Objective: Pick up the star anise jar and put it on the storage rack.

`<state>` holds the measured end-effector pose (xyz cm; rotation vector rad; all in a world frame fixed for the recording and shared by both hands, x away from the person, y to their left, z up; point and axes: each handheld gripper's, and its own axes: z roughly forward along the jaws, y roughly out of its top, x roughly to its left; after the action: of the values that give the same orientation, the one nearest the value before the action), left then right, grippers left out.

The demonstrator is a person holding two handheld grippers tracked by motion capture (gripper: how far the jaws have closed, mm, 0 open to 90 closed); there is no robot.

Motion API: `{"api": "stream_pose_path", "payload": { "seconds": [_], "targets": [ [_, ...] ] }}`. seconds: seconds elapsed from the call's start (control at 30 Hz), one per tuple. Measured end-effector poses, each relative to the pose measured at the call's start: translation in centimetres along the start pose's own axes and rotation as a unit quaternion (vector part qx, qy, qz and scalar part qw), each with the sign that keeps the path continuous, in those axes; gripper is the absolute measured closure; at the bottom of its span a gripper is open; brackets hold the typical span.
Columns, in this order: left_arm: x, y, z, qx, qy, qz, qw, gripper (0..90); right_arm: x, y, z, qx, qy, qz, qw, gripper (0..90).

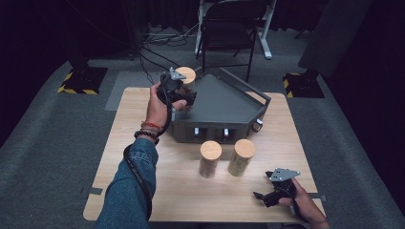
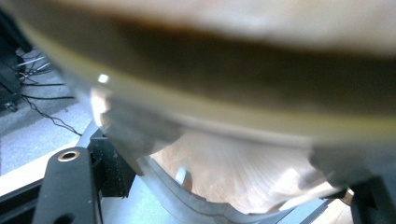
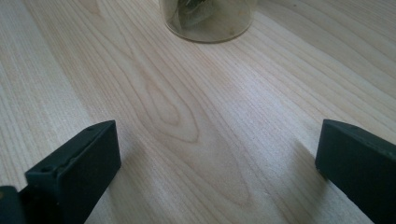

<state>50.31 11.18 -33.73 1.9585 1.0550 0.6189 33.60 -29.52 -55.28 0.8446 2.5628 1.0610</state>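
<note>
A glass jar with a cork lid (image 1: pixel 186 75) hangs at the left corner of the grey five-sided tray (image 1: pixel 217 102). My left gripper (image 1: pixel 184 98) is shut on it, held by a hand with beaded bracelets. In the left gripper view the jar (image 2: pixel 224 93) is very close and blurred between the jaws of the left gripper (image 2: pixel 219 191). Two more cork-lidded jars (image 1: pixel 210 158) (image 1: pixel 241 156) stand upright on the wooden table in front of the tray. My right gripper (image 1: pixel 263 189) rests low at the table's front right, open and holding nothing. Its view shows the right gripper (image 3: pixel 217 163) over bare wood and a jar's base (image 3: pixel 208 18) ahead.
The wooden table (image 1: pixel 143 157) stands on grey carpet. A black folding chair (image 1: pixel 228 33) and cables lie beyond the far edge. Yellow-and-black striped bases (image 1: pixel 80 81) (image 1: pixel 301 82) sit at both far corners.
</note>
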Motion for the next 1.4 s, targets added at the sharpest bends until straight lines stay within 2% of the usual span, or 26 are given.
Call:
{"api": "stream_pose_path", "payload": {
  "seconds": [0.3, 0.73, 1.07, 1.4],
  "targets": [
    [-0.1, -0.6, 0.8, 0.008, -0.005, -0.004, 0.9999, 24.7, 0.0, 0.0, 0.0, 0.000, 0.000, 0.000, 1.0000, 0.0],
    [-0.2, -1.2, 1.7, 0.022, 0.001, -0.003, 0.9997, 24.6, 0.0, 0.0, 0.0, 0.000, 0.000, 0.000, 1.0000, 0.0],
    [0.0, -1.7, 2.1, 0.031, -0.008, -0.007, 0.9995, 24.7, 0.0, 0.0, 0.0, 0.000, 0.000, 0.000, 1.0000, 0.0],
    [0.4, -2.0, 2.3, 0.023, -0.010, -0.018, 0.9995, 24.6, 0.0, 0.0, 0.0, 0.000, 0.000, 0.000, 1.0000, 0.0]
  ]
}}
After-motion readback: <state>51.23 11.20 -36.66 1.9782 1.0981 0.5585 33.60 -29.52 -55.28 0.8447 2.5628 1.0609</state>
